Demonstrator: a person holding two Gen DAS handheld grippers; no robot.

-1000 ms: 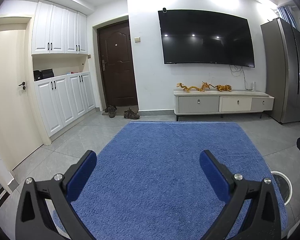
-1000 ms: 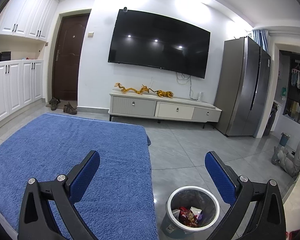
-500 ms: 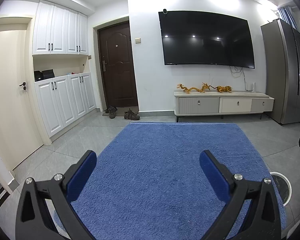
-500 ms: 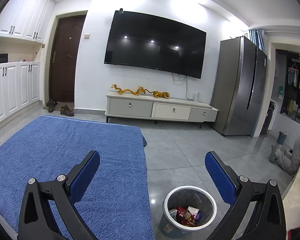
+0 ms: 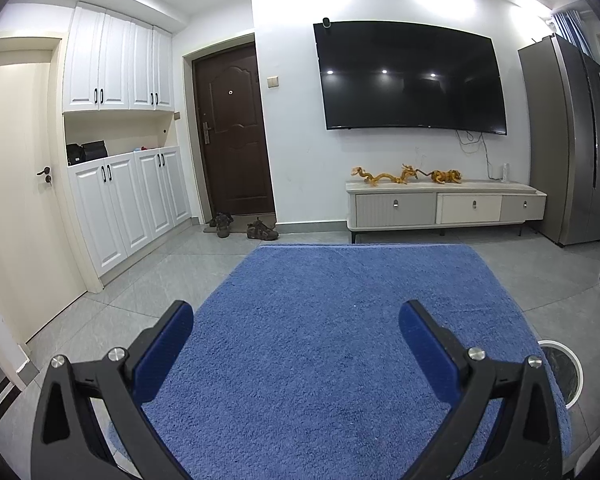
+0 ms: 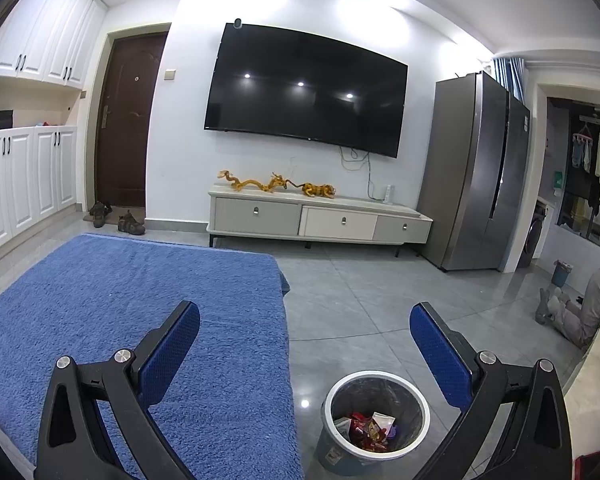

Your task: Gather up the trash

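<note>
Both handheld tools are seen raised above a blue rug (image 5: 332, 340) in a living room, each with its jaws spread wide and nothing held between them. The left gripper (image 5: 296, 340) is pointed across the rug toward a wall-mounted television (image 5: 410, 78) and a low media cabinet (image 5: 444, 208) on which golden dragon figurines (image 5: 404, 176) are displayed. The right gripper (image 6: 305, 344) is held over the rug's right edge, where grey floor tiles (image 6: 360, 292) begin. The trash bin (image 6: 376, 420), lined with a dark bag, is seen standing on the tiles just beside the rug, below and between the right gripper's blue-padded fingers (image 6: 440, 356); wrappers (image 6: 370, 432), mostly red, are visible lying inside it. In the left wrist view only the bin's white rim is shown, at the rug's right side. A steel refrigerator (image 6: 476, 176) is set to the right of the cabinet, shoes (image 5: 244, 226) are left by a dark brown door (image 5: 234, 132), and a person's legs (image 6: 572, 308) are stretched on the floor at far right.
</note>
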